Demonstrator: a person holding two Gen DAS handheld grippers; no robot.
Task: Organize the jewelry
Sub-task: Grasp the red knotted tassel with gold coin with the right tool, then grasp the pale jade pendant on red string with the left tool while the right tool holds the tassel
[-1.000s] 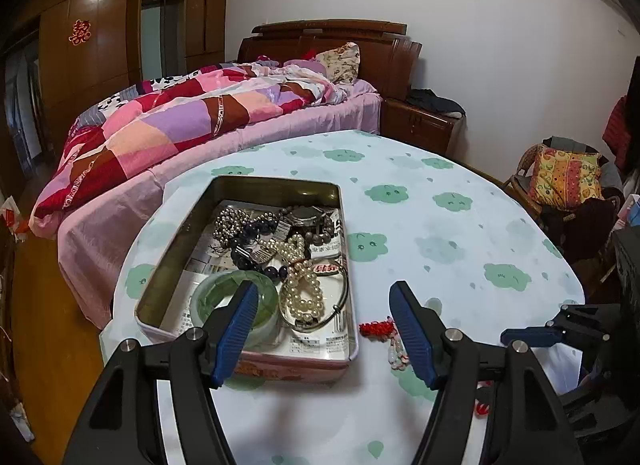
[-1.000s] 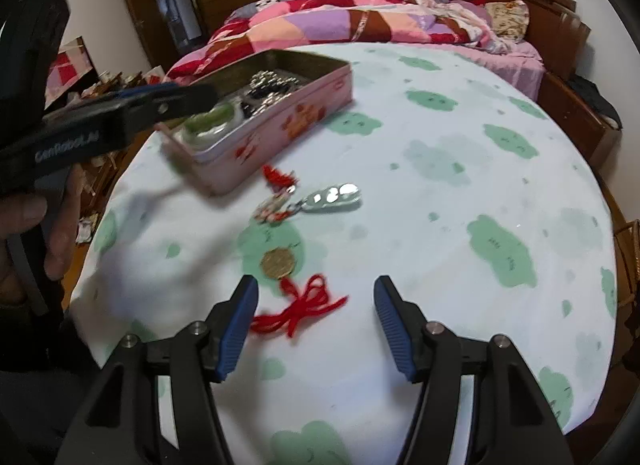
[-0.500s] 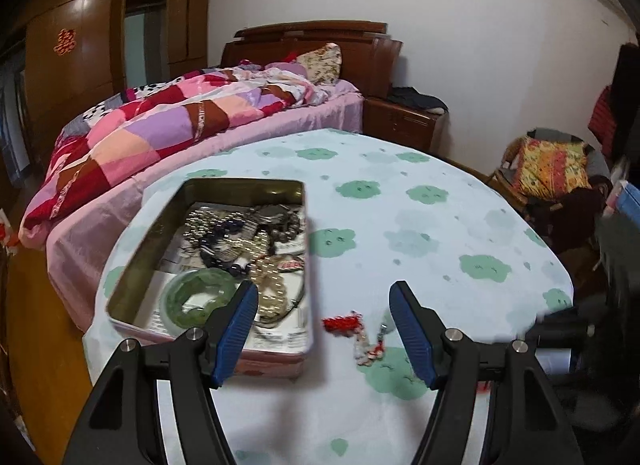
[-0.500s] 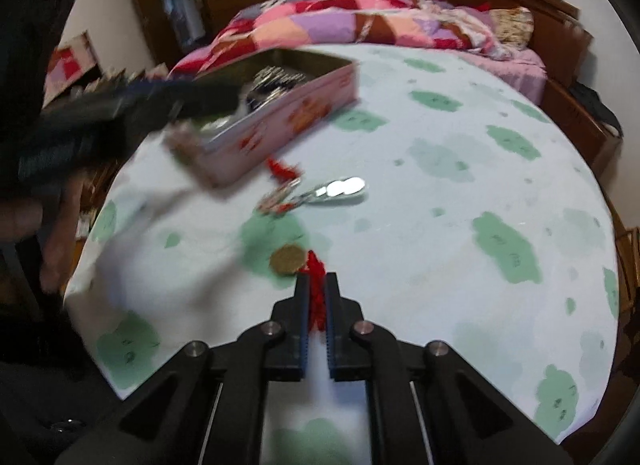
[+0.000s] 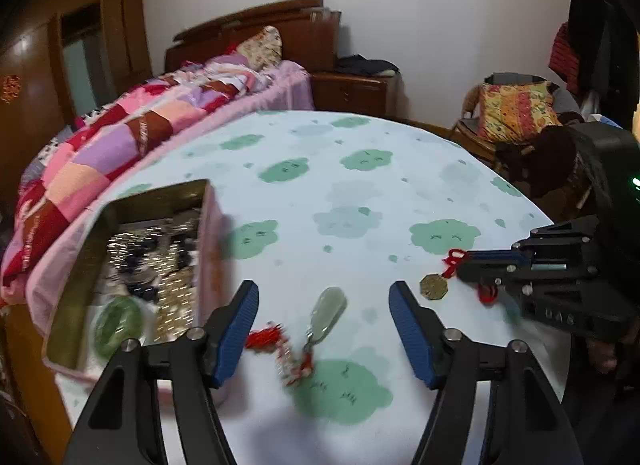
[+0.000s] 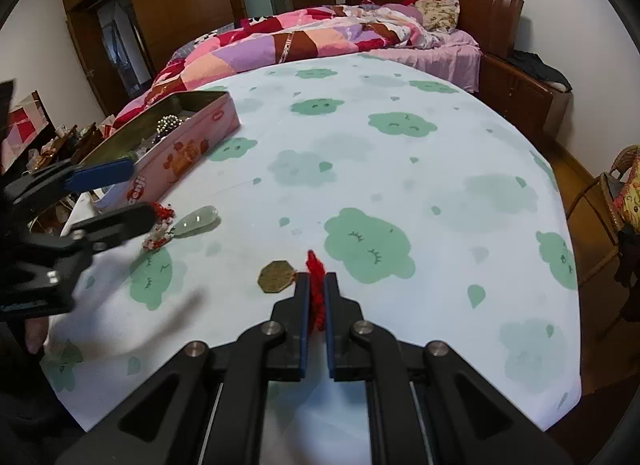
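1. The right gripper [image 6: 316, 293] is clamped on the red cord [image 6: 316, 289] of a coin charm; a second ago its fingers stood wide apart with the cord lying loose between them, and half a second ago they had already closed on it.
2. The brass coin [image 6: 276, 276] of that charm lies on the table [image 6: 400, 169] just left of the right fingertips, touching the cloth; a second ago it lay further ahead of the fingers.
3. In the left wrist view the same gripper [image 5: 460, 261] comes in from the right, red cord knotted at its tip and the coin [image 5: 433, 286] just below it.
4. The left gripper [image 5: 322, 329] is released, nothing pressed between its blue pads [image 5: 236, 329]; its jaws have just been closing a little.
5. A pale green pendant [image 5: 328, 315] with a red tassel and bead string [image 5: 280, 345] lies on the cloth between the left fingers. A second ago only the tassel showed, just inside the right-hand finger, and the space between the fingers was filled by the tin.
6. The pink jewelry tin [image 5: 132, 265], holding pearl strands and a green bangle [image 5: 118, 325], now sits to the left of the left-hand finger, blurred.
7. From the right wrist view the tin [image 6: 184, 149] is well ahead and to the left, with the pendant [image 6: 196, 219] between it and the coin.
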